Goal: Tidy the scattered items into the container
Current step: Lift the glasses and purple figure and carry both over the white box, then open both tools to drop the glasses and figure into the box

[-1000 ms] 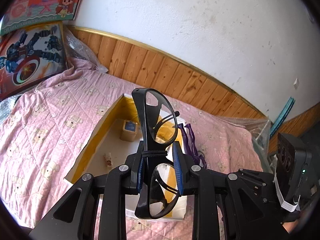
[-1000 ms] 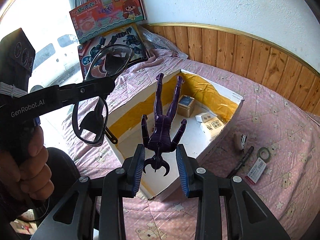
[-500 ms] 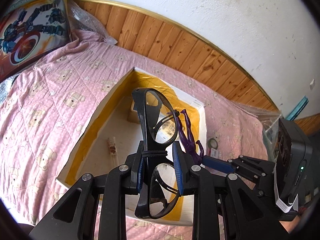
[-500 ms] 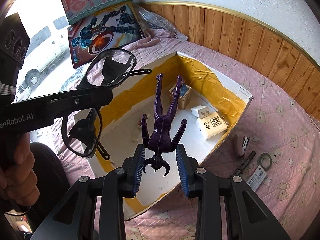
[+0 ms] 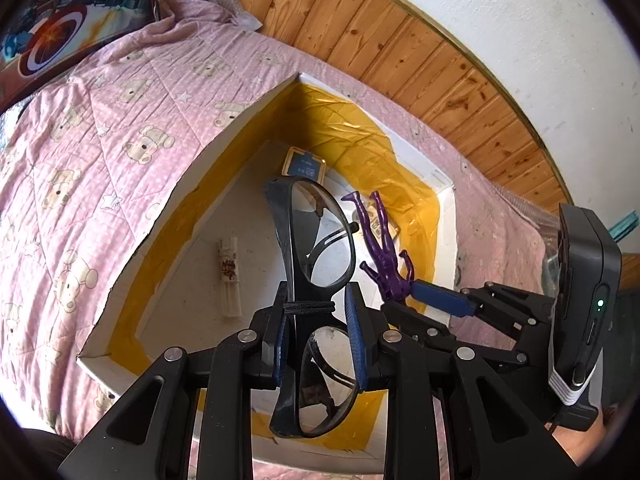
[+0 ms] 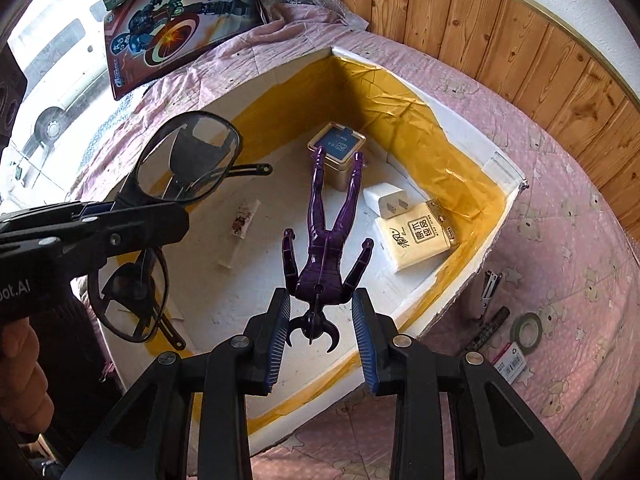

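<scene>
My left gripper (image 5: 316, 308) is shut on the bridge of black-framed glasses (image 5: 286, 248), which stand on end over the white foam box (image 5: 192, 172) lined with yellow tape. My right gripper (image 6: 322, 300) is shut on a purple toy figure (image 6: 324, 256) at its shoulders, legs pointing away, over the box floor. In the right wrist view the glasses (image 6: 188, 160) and left gripper (image 6: 132, 216) hang over the box's left side. In the left wrist view the figure (image 5: 384, 256) and right gripper (image 5: 404, 288) sit just right of the glasses.
In the box (image 6: 460, 284) lie a tin with a blue lid (image 6: 336, 148), a white plug (image 6: 388, 202), a tissue pack (image 6: 420, 240) and a small sachet (image 6: 240, 224). On the pink quilt to its right: stapler (image 6: 490, 284), marker (image 6: 486, 330), tape roll (image 6: 528, 330), label card (image 6: 508, 360). Toy cartons (image 6: 180, 28) lean at the back left.
Both grippers have come down and forward over the box, tilting more steeply downward, so the box fills more of each view. Glasses and figure stay gripped as before.
</scene>
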`<state>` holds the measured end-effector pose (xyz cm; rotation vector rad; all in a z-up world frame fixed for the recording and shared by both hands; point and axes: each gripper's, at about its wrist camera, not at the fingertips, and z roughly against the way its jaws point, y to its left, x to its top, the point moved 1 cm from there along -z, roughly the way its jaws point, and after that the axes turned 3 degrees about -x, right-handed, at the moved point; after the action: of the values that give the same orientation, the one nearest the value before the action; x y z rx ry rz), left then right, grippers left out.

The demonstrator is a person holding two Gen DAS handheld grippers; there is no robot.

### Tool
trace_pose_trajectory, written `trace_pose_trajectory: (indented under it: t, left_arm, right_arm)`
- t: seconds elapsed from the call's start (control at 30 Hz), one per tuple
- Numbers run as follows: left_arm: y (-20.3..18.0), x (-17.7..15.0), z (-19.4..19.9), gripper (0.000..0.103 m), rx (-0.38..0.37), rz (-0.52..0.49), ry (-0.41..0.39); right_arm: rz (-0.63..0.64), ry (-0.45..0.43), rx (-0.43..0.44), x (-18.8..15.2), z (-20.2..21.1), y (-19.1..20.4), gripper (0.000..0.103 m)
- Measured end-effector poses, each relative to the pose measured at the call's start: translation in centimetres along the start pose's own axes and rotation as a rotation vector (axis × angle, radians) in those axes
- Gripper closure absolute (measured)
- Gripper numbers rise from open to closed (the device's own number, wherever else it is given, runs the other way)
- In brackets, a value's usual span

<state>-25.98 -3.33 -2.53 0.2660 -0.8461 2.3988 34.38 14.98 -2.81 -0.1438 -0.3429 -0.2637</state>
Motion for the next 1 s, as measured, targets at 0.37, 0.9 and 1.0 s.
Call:
trace_pose_trajectory:
  t: [0.37, 0.9, 1.0]
  left_arm:
    - [0.9, -0.5, -3.4, 0.077, 0.030, 0.045, 0.117]
    - [2.0, -1.0, -5.1, 0.074, 0.057, 0.076, 0.198]
    - [2.1, -0.8, -4.7, 0.063, 0.059, 0.076, 0.189]
  right_arm:
    - [0.078, 0.150, -0.017, 1.6, -3.0, 0.7, 0.069]
    - [0.155, 0.242, -0.087, 1.8, -3.8, 1.4, 0.069]
    - [0.152, 0.242, -0.082, 1.8, -3.6, 1.4, 0.066]
